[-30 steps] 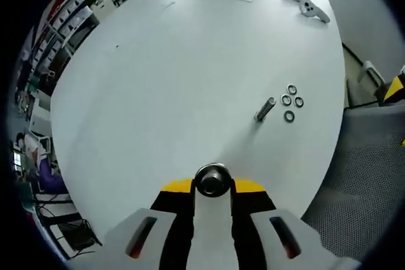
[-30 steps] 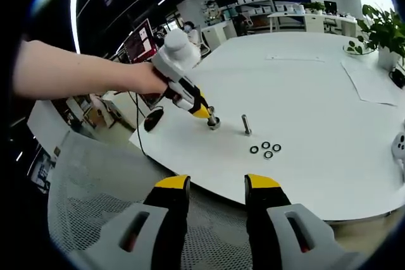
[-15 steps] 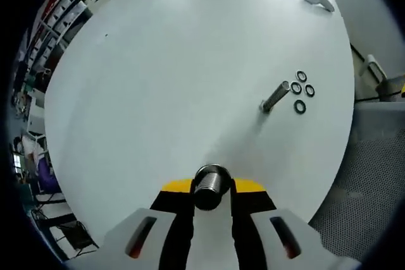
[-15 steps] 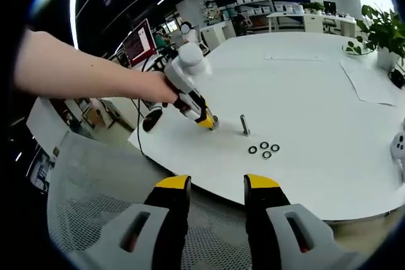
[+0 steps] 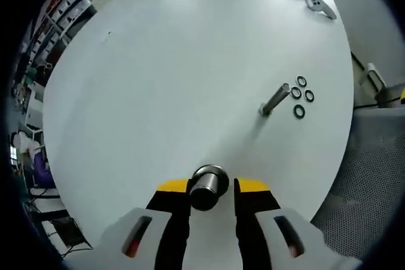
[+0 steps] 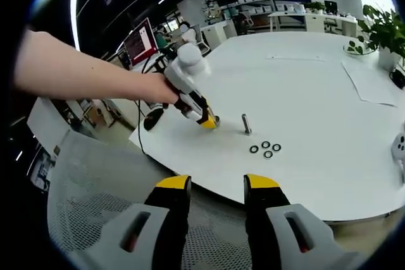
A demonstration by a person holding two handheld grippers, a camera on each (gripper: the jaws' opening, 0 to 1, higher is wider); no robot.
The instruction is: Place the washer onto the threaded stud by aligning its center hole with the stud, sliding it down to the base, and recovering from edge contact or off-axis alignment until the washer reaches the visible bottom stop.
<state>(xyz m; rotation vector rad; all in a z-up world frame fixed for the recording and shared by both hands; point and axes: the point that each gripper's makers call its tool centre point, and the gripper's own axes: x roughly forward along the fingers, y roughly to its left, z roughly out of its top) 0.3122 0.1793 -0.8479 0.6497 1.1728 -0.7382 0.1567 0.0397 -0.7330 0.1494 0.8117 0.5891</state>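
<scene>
At the left of the scene a person's bare forearm reaches in over the near-left edge of the big white round table, carrying the left gripper, white-bodied with yellow-and-black jaw tips. In the left gripper view a short dark metal cylinder with a threaded side sits between those tips; small gaps show on either side of it, so the jaws stand slightly apart and I cannot tell whether they press on it. In the right gripper view the same gripper points down with its tips at the tabletop, close to the near edge. Just to its right stands the slim grey threaded stud, upright on the table and bare along its length — in the left gripper view it lies well ahead of the jaws. Beside its base lie four small dark ring washers, flat on the surface in a loose cluster, apart from the stud and from each other. The right gripper hangs off the table's near edge over a grey mesh chair back, its yellow-tipped jaws wide apart with nothing between them. At the far right edge stands a green potted plant.
</scene>
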